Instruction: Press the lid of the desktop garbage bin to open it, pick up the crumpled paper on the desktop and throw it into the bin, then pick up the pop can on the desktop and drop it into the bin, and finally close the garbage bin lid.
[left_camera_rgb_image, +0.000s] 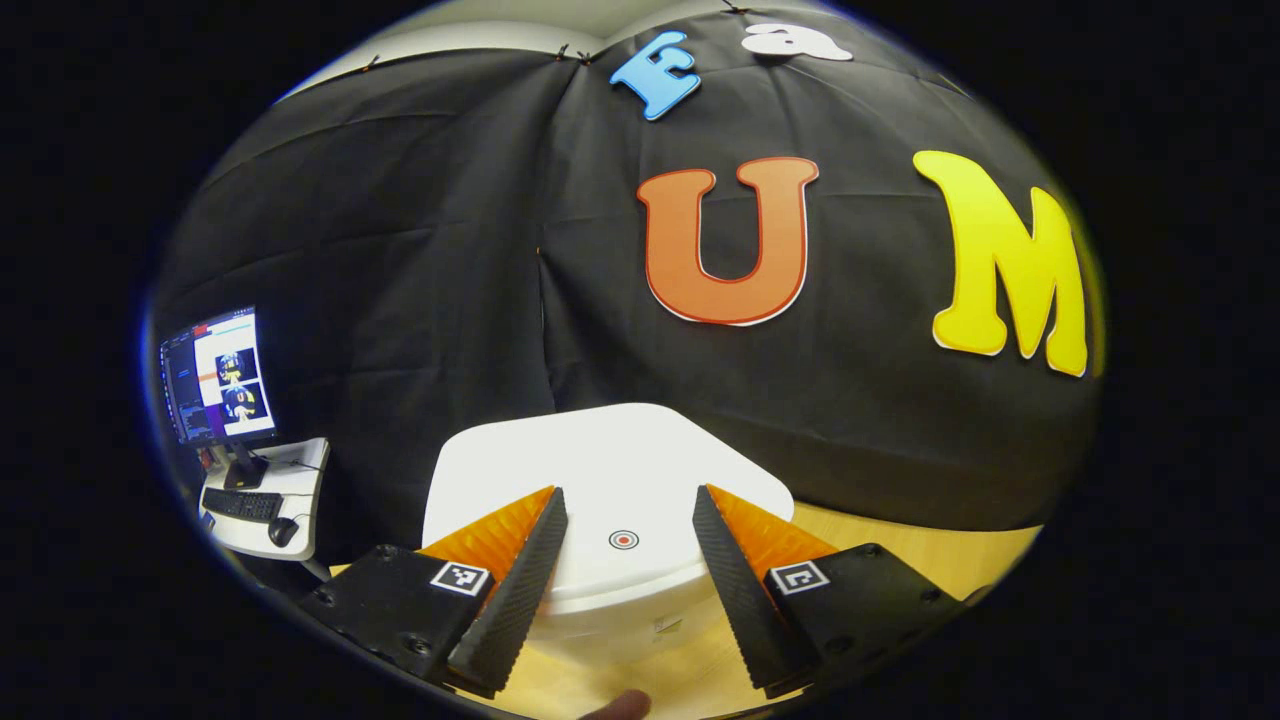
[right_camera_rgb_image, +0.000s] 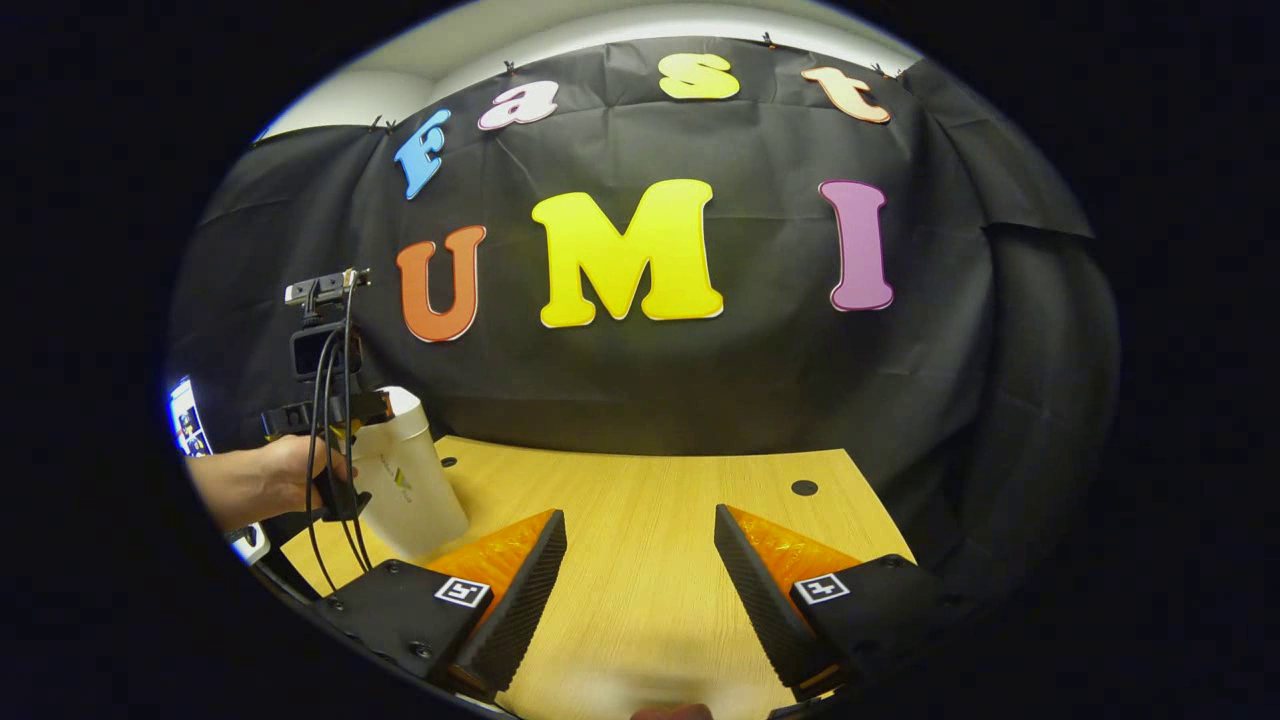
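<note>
Two tools are open and hold nothing. In the left gripper view the left tool (left_camera_rgb_image: 628, 540) hangs with its fingers spread over the closed lid (left_camera_rgb_image: 610, 470) of the white bin (left_camera_rgb_image: 610, 600), just above it. A monitor (left_camera_rgb_image: 218, 375) stands at 9 o'clock. In the right gripper view the right tool (right_camera_rgb_image: 640, 560) is over the bare worktop (right_camera_rgb_image: 650, 500); the bin (right_camera_rgb_image: 410, 490) is at 9 o'clock, with a hand (right_camera_rgb_image: 285, 475) beside it.

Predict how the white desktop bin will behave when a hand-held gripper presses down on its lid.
The bin looks tall, narrow and thin-walled, so it is probably light and may tip or slide on the smooth wooden table. Its lid appears stiff and flat, so pressing at the centre mark should push straight down.
</note>
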